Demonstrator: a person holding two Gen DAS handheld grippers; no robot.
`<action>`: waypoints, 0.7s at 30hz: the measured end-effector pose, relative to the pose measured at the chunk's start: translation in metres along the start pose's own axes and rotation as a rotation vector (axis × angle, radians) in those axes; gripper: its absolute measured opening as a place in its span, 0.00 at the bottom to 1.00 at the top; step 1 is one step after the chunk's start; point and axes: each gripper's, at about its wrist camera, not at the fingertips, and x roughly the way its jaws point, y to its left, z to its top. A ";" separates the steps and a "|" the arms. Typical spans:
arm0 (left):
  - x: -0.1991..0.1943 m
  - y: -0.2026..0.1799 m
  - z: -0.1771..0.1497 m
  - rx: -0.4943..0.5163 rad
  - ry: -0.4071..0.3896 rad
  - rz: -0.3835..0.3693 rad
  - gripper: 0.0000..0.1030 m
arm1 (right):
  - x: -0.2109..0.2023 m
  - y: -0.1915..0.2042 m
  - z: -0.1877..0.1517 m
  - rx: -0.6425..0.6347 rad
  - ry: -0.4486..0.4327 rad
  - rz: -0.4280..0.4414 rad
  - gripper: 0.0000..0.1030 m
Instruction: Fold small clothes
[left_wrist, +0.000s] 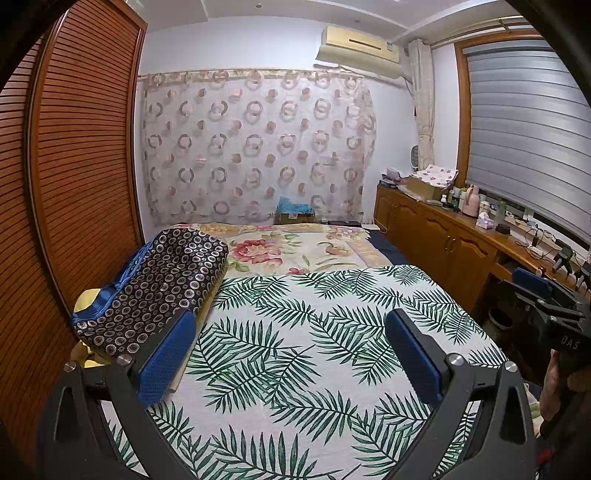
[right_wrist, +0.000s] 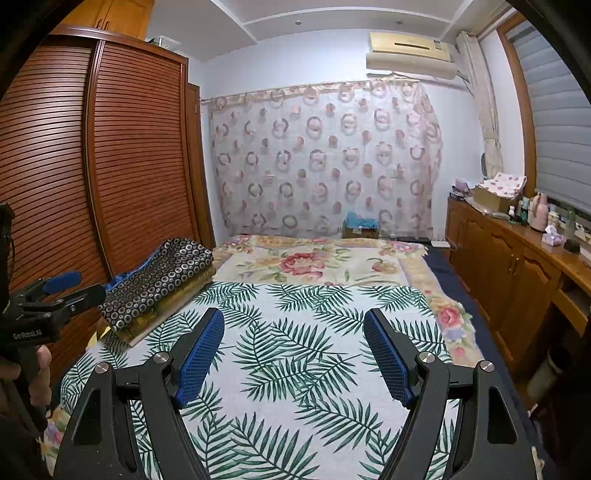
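While the left wrist view looks along the left gripper (left_wrist: 291, 354), its jaws stand wide apart and empty above a palm-leaf cloth (left_wrist: 314, 332) spread flat on the bed (left_wrist: 295, 251), a folded dark ring-patterned pile (left_wrist: 155, 288) just beside its left finger. In the right wrist view, the right gripper (right_wrist: 295, 350) likewise hangs spread and empty over that cloth.

Leaf-print cloth (right_wrist: 295, 350) ahead clear; folded pile (right_wrist: 162, 280) blocks left.
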 end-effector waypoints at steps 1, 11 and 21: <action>0.000 0.000 0.000 0.001 0.000 -0.001 0.99 | 0.000 0.000 0.000 0.001 0.000 0.001 0.77; 0.000 0.000 -0.001 0.002 0.001 0.000 0.99 | 0.000 -0.002 0.000 0.000 0.000 0.002 0.77; 0.001 0.000 -0.001 0.001 -0.001 0.001 0.99 | 0.000 -0.003 0.001 0.001 -0.001 0.004 0.77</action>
